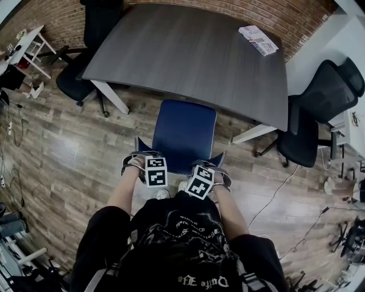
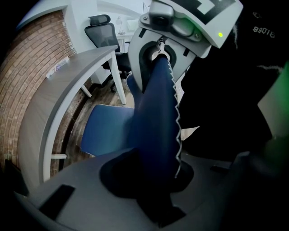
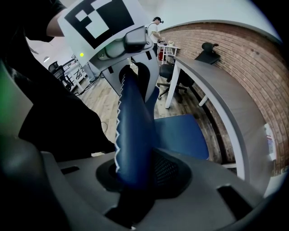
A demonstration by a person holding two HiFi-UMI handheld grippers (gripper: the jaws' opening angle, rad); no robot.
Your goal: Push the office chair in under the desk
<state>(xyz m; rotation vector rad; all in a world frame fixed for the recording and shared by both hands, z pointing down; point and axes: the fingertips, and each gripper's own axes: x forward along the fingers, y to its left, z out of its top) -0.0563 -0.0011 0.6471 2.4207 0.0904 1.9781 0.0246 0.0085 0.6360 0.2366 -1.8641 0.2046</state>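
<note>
Brick-walled room; chair base hidden; left claw and right claw clamp backrest.

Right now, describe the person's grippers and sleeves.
The left gripper and right gripper each carry a white cube with black square markers. Their housings are pale grey plastic with a small green light; the jaws are dark grey. The person wears a black short-sleeved T-shirt with pale print.

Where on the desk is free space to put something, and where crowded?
Nearly the whole desk top is bare; only a printed packet lies at its far right corner. The near edge is crowded: the blue chair, with left claw and right claw shut on its backrest.
</note>
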